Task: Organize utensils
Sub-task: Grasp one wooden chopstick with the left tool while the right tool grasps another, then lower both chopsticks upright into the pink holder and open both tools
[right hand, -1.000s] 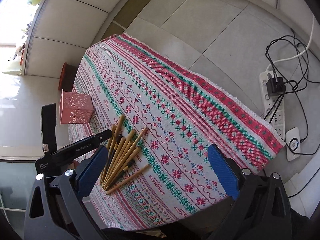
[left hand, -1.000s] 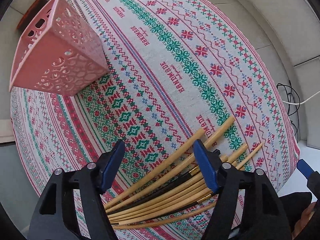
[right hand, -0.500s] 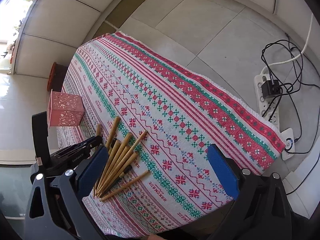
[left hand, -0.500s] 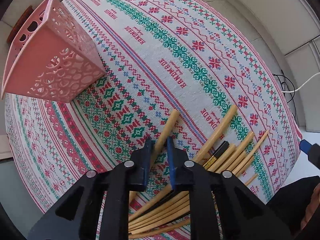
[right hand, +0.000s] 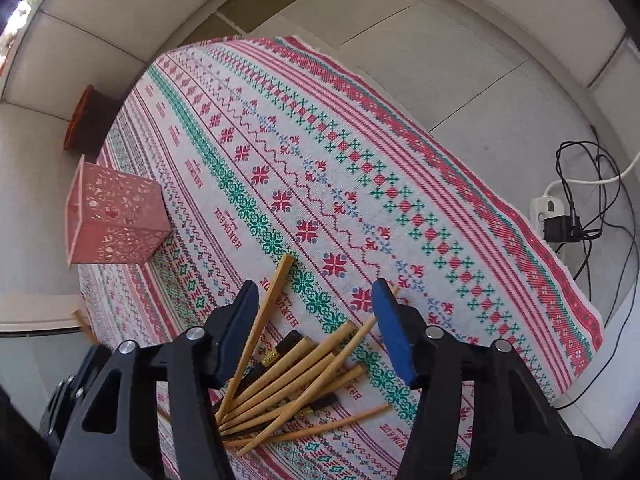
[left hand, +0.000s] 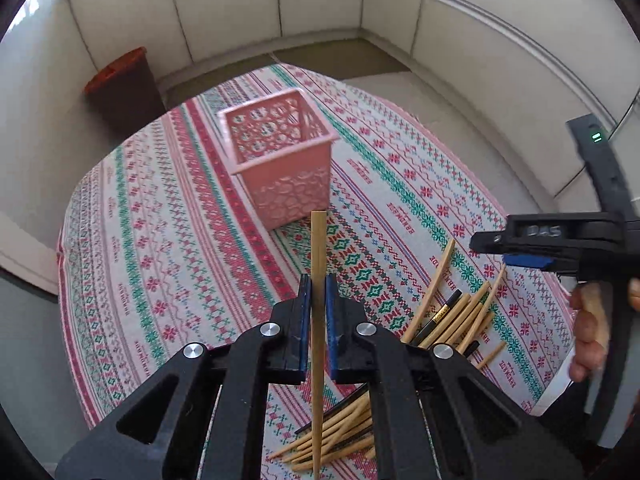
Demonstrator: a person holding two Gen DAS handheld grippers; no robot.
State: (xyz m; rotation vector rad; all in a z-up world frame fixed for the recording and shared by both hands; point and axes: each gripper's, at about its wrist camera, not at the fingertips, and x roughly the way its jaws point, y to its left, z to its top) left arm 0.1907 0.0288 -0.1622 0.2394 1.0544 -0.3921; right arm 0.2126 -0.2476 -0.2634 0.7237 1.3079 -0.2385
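We now have one bamboo chopstick (left hand: 318, 264) clamped in our left claw (left hand: 318, 300), where a second ago that claw stood open over the pile of chopsticks (right hand: 288, 376); the stick is lifted clear of the pile and points straight toward the pink basket (left hand: 280, 160), its far tip showing just below the basket's near wall. The basket stands upright on the patterned tabletop (right hand: 360, 140), apparently with no chopstick in it, and the pile lies near it on the side closest to us. Our right claw (right hand: 316, 332), which was at full spread well to the side of the pile, is now above the pile and its jaws are closing, with several sticks lying between the pads though none is pinched yet. We judge that the sorting has barely begun: the first stick is on its way to the basket, and a second grasp is being prepared.
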